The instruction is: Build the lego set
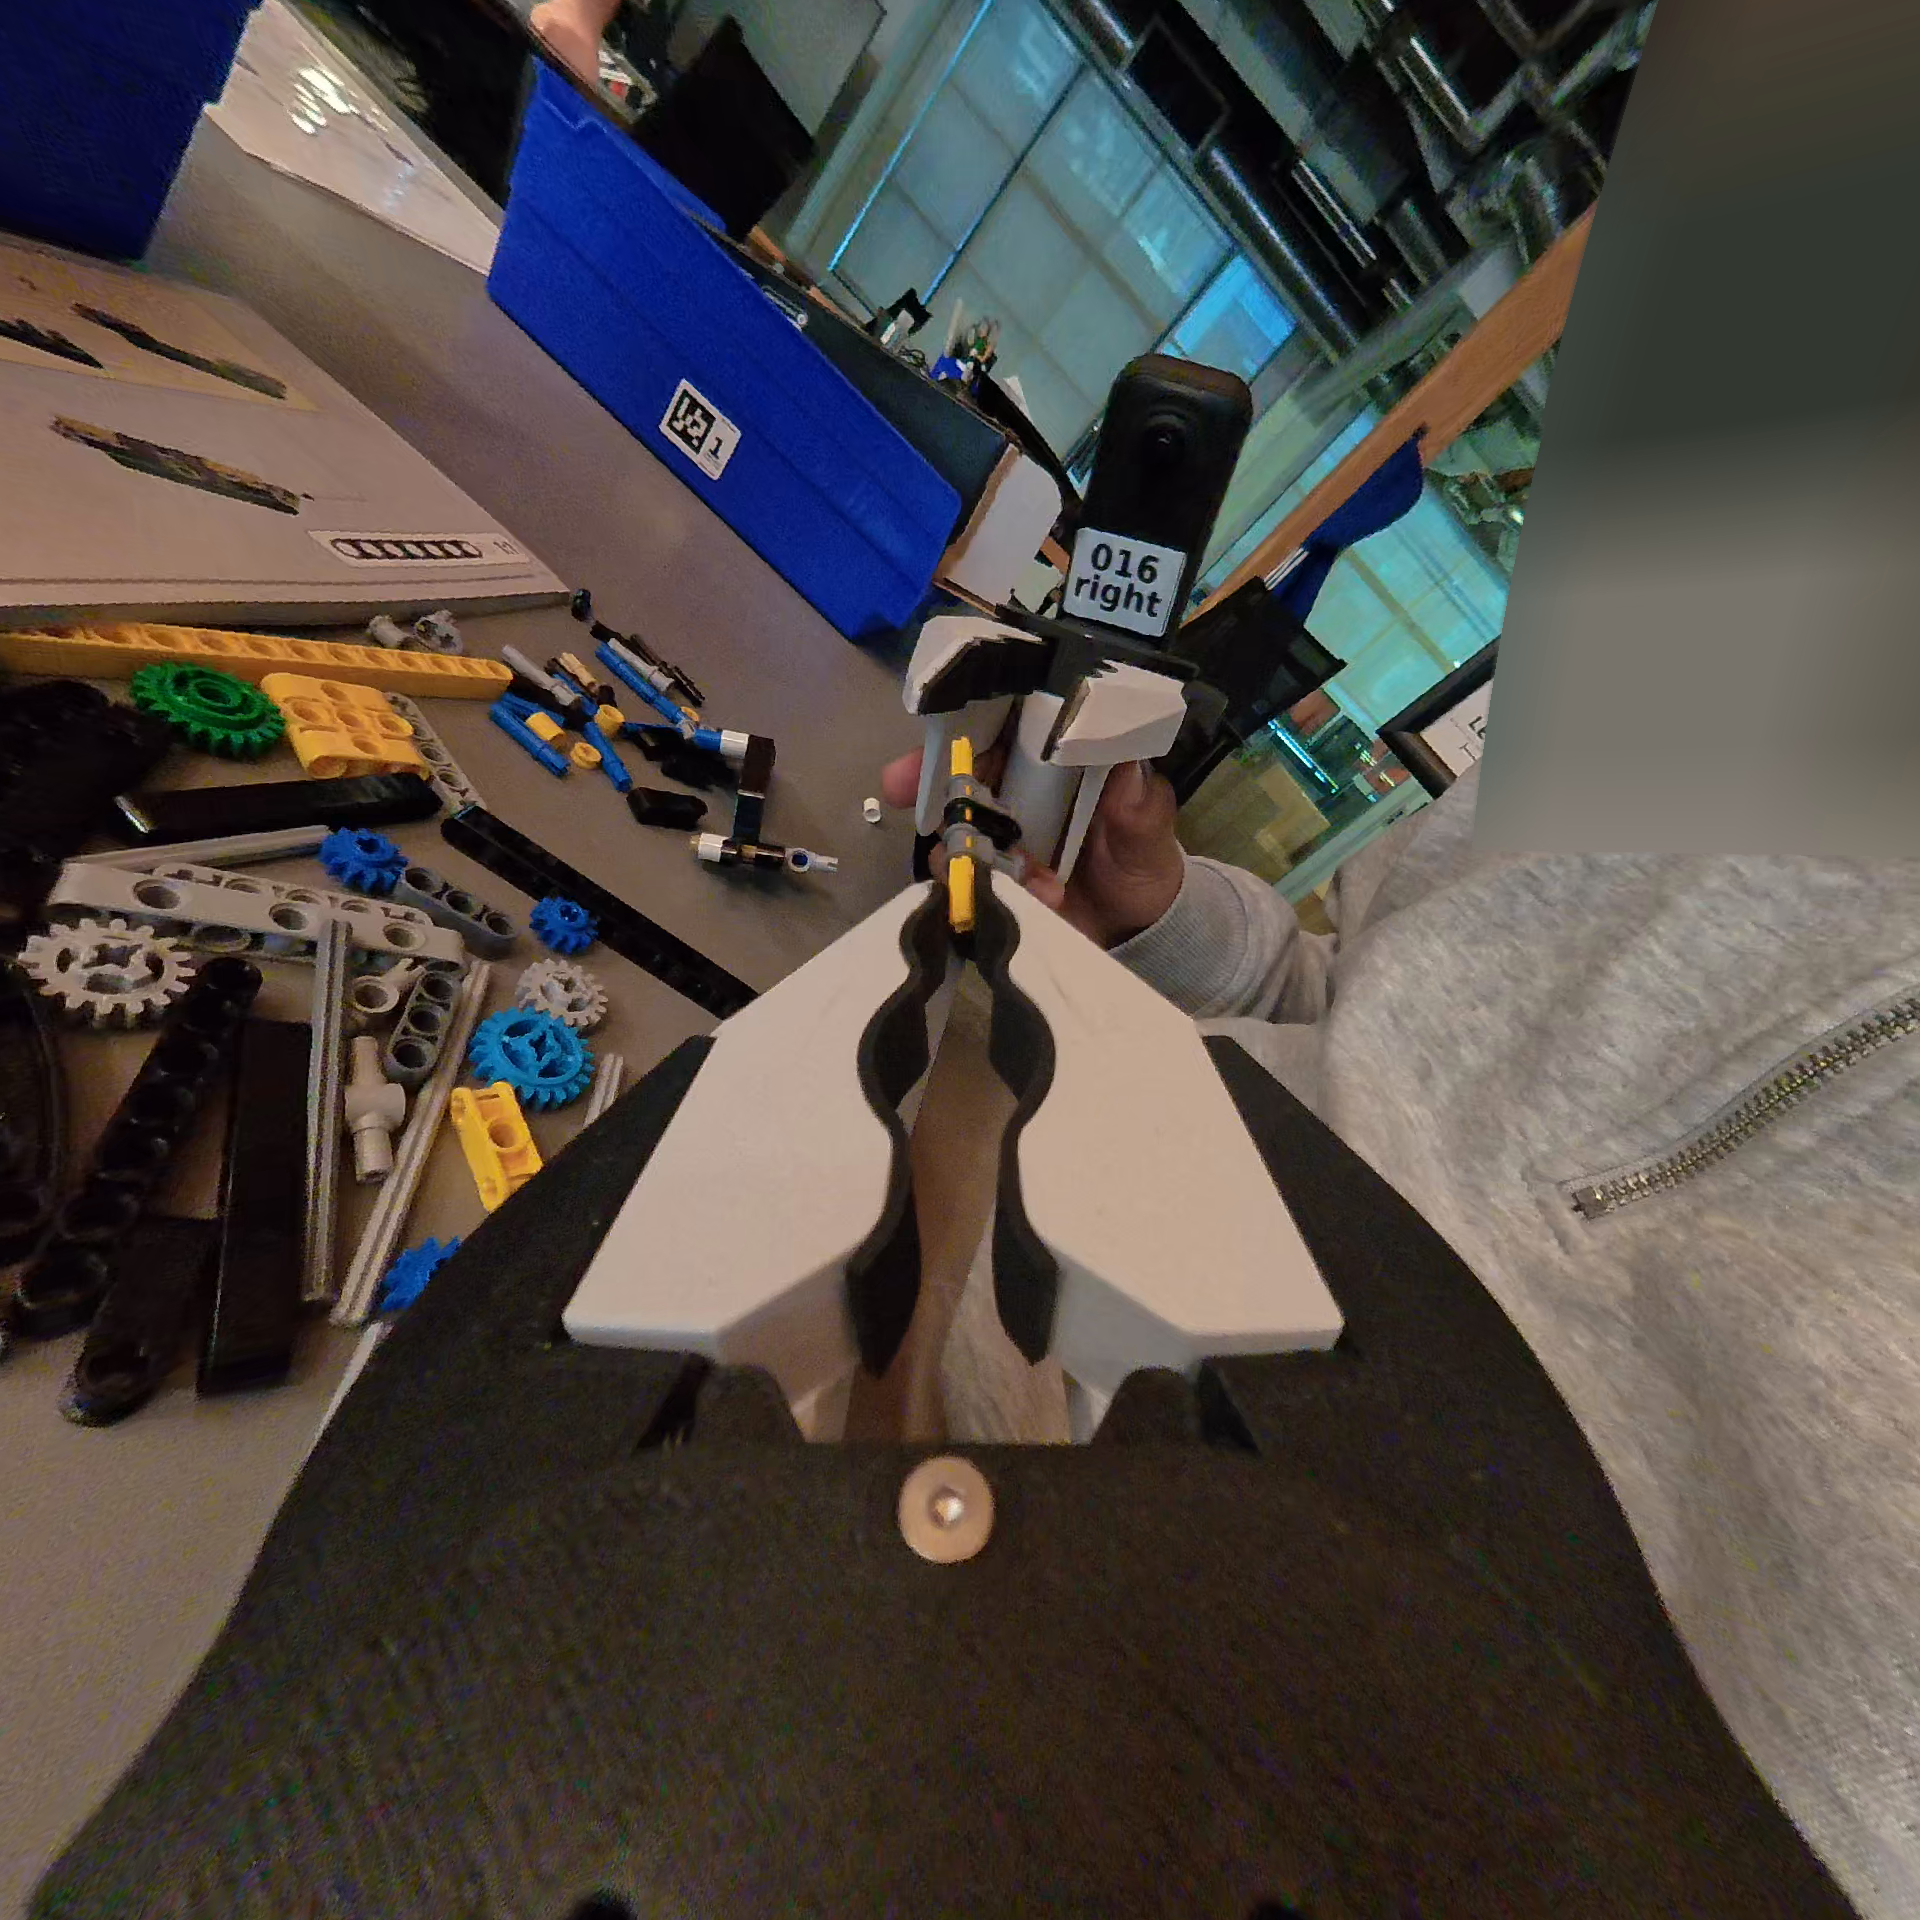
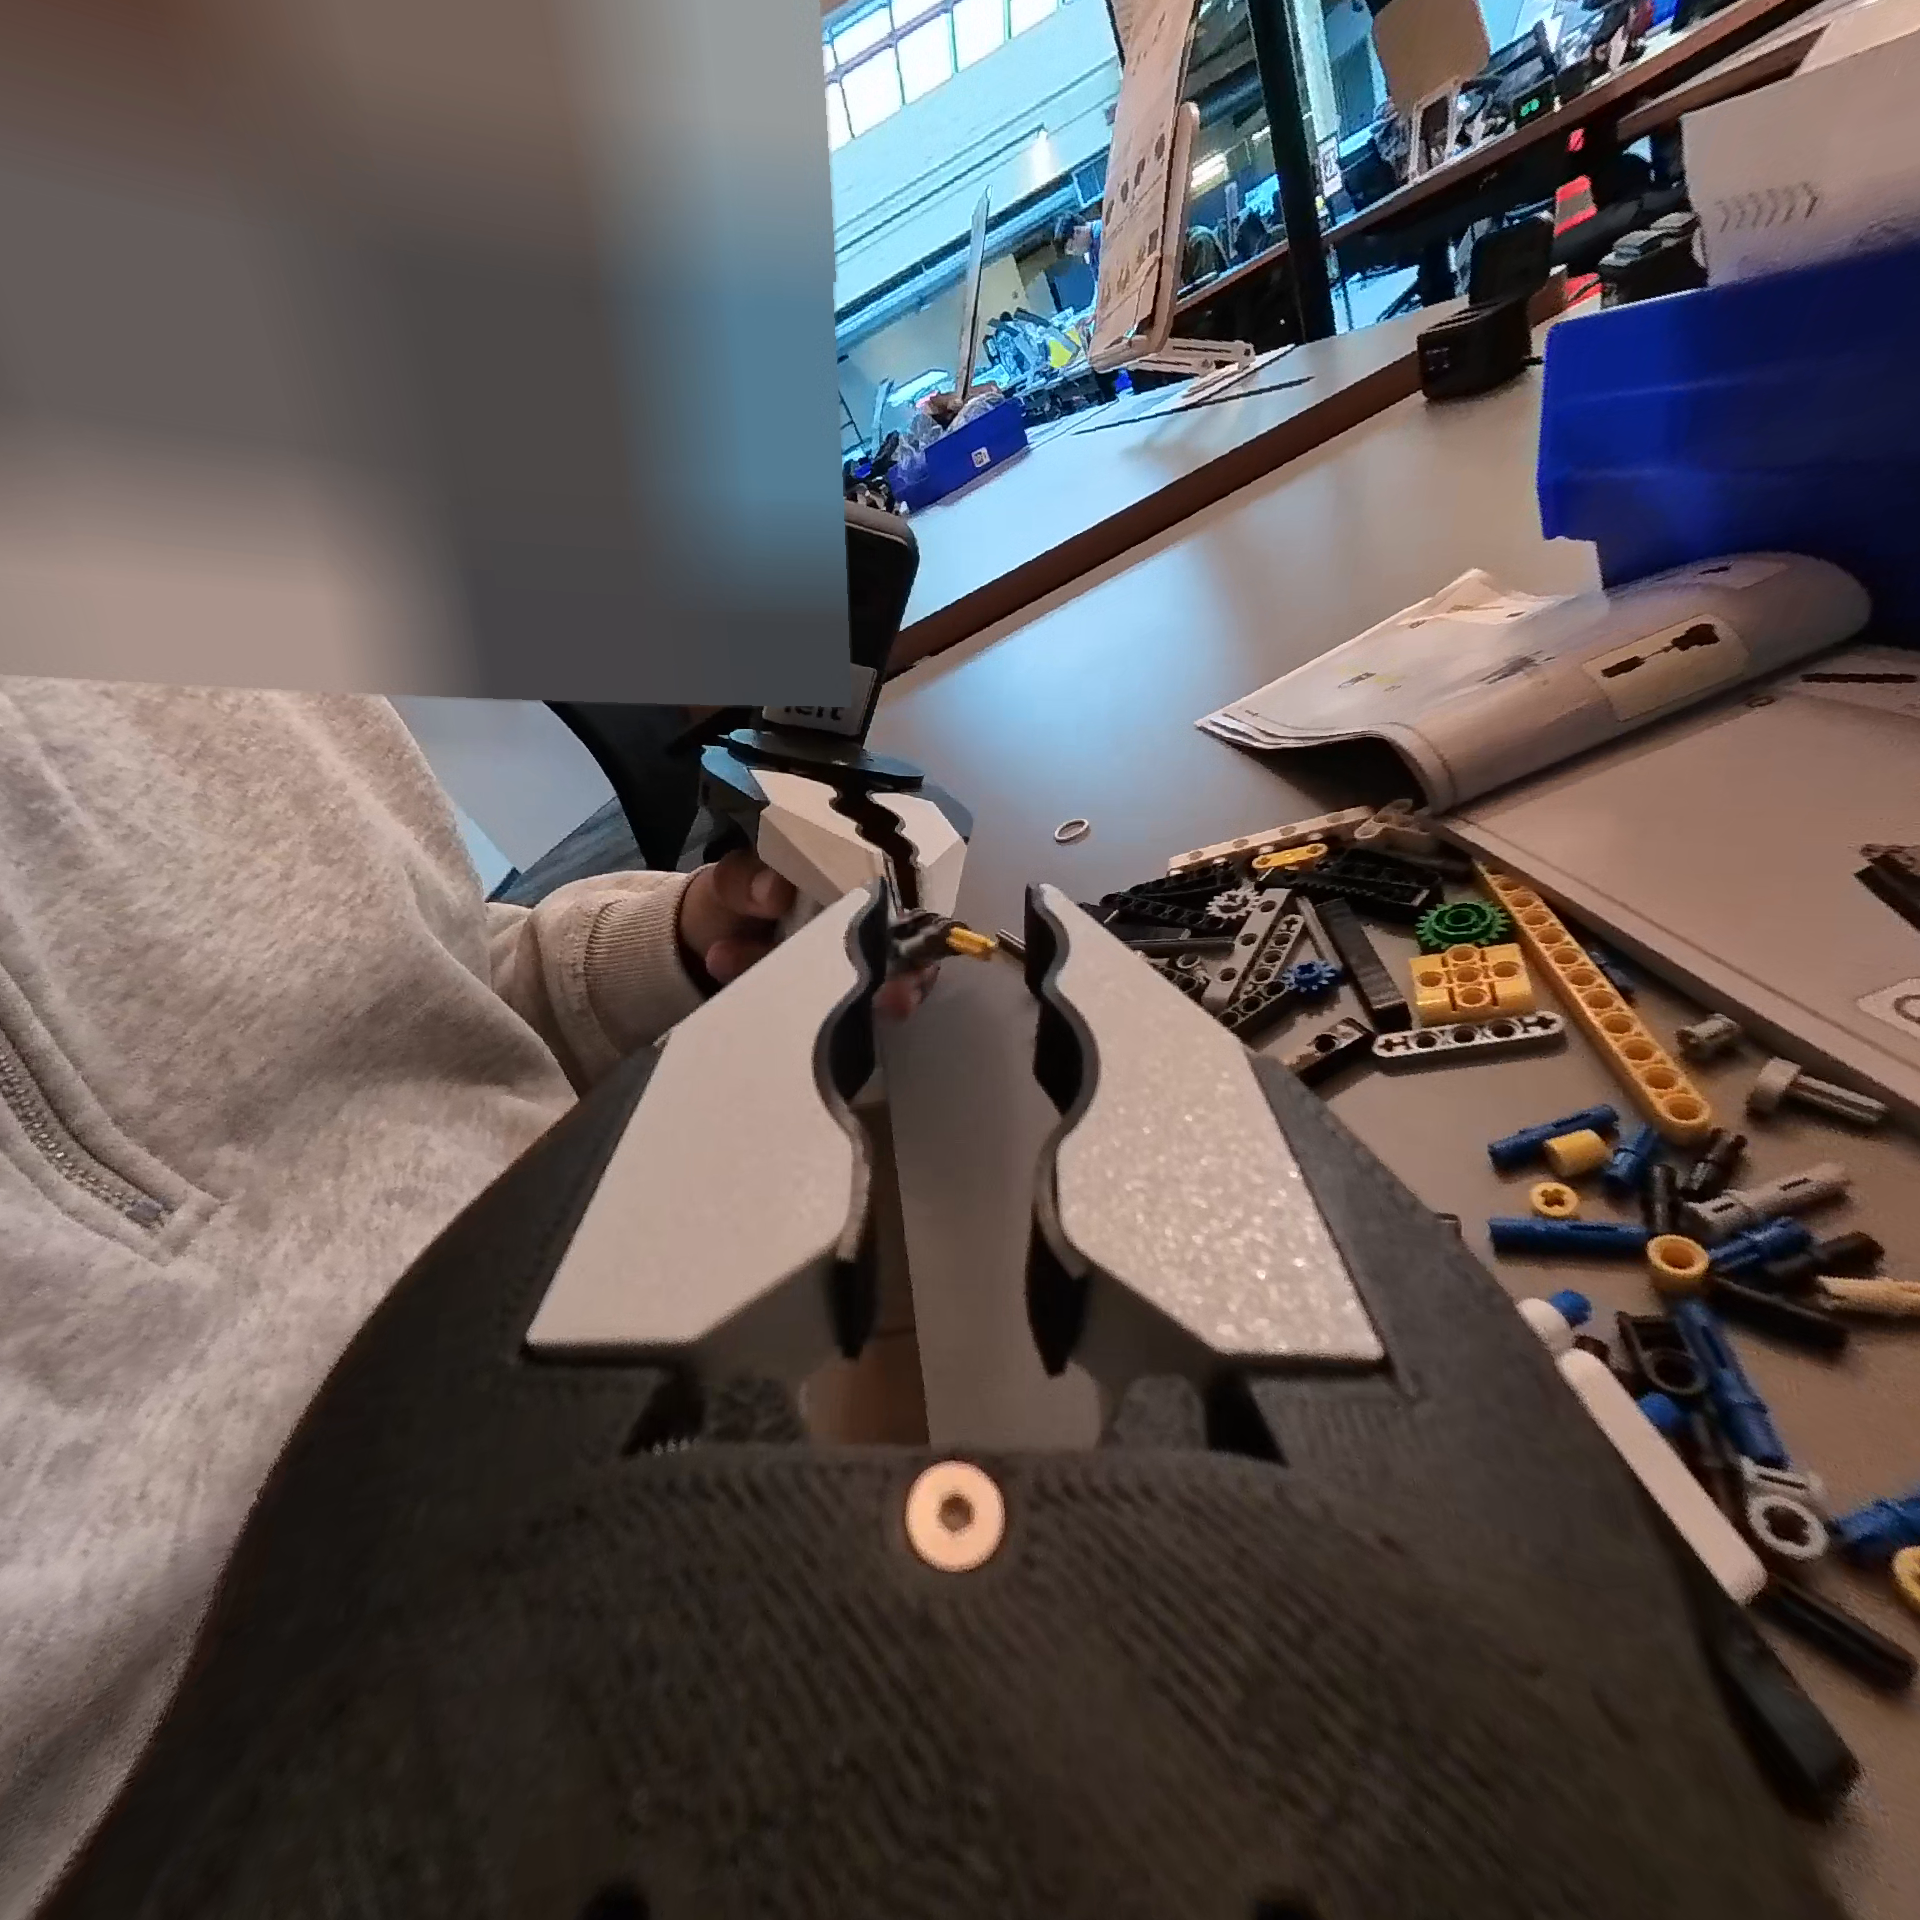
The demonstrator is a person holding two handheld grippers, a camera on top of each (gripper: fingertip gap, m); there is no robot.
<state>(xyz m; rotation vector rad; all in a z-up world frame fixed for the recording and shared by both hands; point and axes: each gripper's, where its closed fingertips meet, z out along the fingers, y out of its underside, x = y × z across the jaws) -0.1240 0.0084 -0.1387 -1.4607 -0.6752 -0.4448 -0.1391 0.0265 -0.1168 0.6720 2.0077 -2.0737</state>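
My left gripper (image 1: 961, 914) is shut on the lower end of a small assembly (image 1: 963, 821): a yellow axle with grey and black pieces threaded on it. It holds the assembly in the air above the table's edge. My right gripper (image 2: 956, 925) is open, and the yellow tip of the axle (image 2: 971, 941) sticks out between its fingertips without being gripped. In the left wrist view the right gripper (image 1: 1023, 748) faces mine, jaws apart around the axle's far end. In the right wrist view the left gripper (image 2: 883, 842) shows just beyond.
Loose beams, gears and pins lie on the grey table (image 1: 644, 540), in a pile (image 1: 312, 935) that also shows in the right wrist view (image 2: 1455, 987). An open instruction booklet (image 2: 1558, 665) and a blue bin (image 1: 727, 343) sit behind. A person's grey sleeve (image 1: 1558, 1143) is close by. The tips of both grippers are at nearly the same place.
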